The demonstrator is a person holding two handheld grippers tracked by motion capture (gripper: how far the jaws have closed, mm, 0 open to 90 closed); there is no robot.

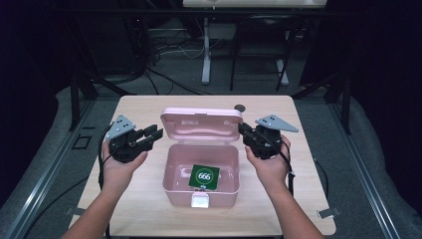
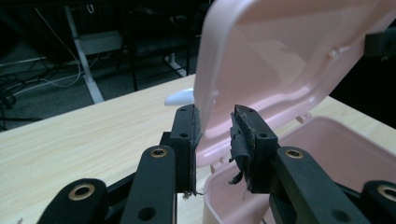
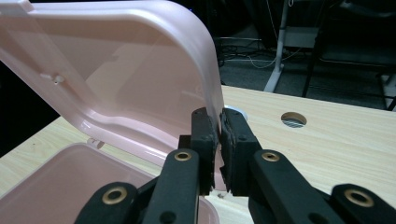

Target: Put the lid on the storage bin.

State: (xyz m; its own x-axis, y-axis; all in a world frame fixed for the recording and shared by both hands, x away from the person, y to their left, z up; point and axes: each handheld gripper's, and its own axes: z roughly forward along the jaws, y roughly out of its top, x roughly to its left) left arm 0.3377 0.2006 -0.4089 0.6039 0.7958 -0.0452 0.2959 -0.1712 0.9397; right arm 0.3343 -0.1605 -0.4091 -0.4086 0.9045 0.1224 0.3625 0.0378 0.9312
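A pink box (image 1: 201, 172) stands on the table (image 1: 144, 107), near the middle of its front edge, with its white latch (image 1: 200, 200) facing the person. Its lid (image 1: 201, 124) is raised, standing up from the back rim. Inside, on the bottom, lies a green card (image 1: 204, 177) with a white circle.

The right gripper (image 1: 243, 130) is at the lid's right edge. In the right gripper view its jaws are nearly shut, pinching the lid's edge (image 3: 212, 93) between the pads.

The left gripper (image 1: 154, 134) hangs at the lid's left side. In the left gripper view its jaws stand partly open with the lid's corner (image 2: 210, 116) in the gap; the left pad lies against the edge, the right pad stands apart, so it has no grip.

A round hole (image 1: 240, 107) sits in the table near the back edge, just behind the lid's right corner. Beyond the back edge, on the dark floor, are the white leg (image 1: 205, 50) of another desk and loose cables (image 1: 169, 47). A small white thing (image 2: 180, 97) lies on the table behind the lid; I cannot tell what it is.
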